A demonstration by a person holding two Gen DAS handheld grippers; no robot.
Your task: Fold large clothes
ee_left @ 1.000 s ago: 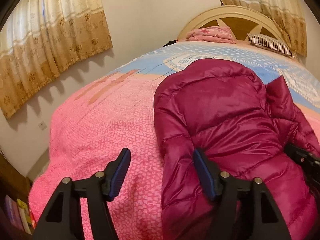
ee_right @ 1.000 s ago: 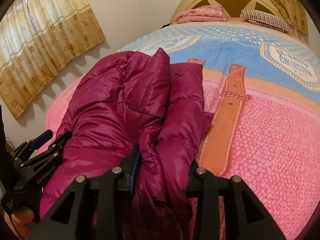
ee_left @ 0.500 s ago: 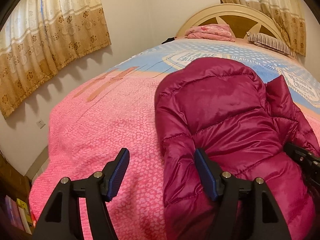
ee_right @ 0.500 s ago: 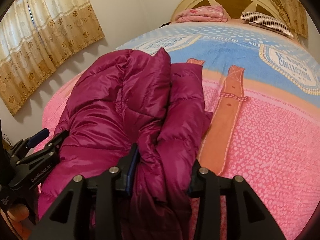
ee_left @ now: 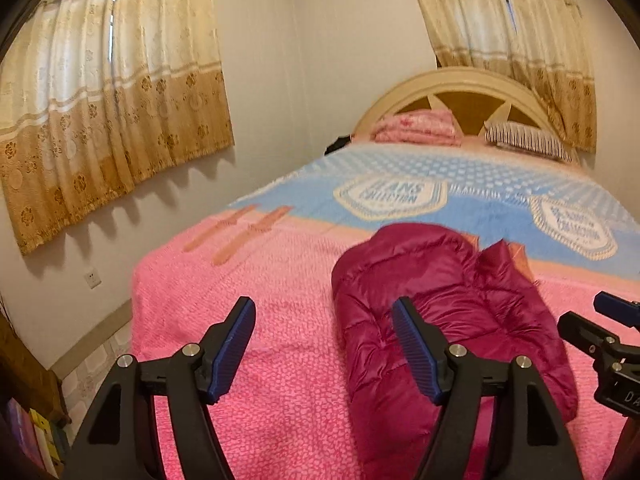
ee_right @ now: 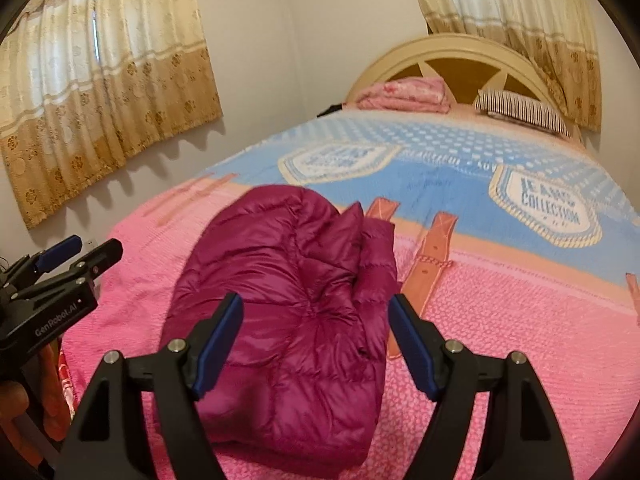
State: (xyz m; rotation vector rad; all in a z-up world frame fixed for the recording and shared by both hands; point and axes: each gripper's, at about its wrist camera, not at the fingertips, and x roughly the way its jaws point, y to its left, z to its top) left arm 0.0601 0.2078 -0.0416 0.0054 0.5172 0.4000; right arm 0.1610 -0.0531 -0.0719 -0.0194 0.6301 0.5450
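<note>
Magenta down jacket point(ee_right: 296, 304) lies folded, long axis toward headboard point(ee_right: 460, 52).

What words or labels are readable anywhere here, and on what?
"JEANS COLLECTION": badge printed on the bedspread.
"GenRobot.AI": side of the left gripper.
"JEANS COLLECTION", blurred: badge.
"DA", cut off: right gripper body.
Other bedspread lettering: too blurred.

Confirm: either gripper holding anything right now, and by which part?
Nothing is held. Left gripper and right gripper are both open above the folded magenta quilted down jacket, which lies free on the pink bedspread.
</note>
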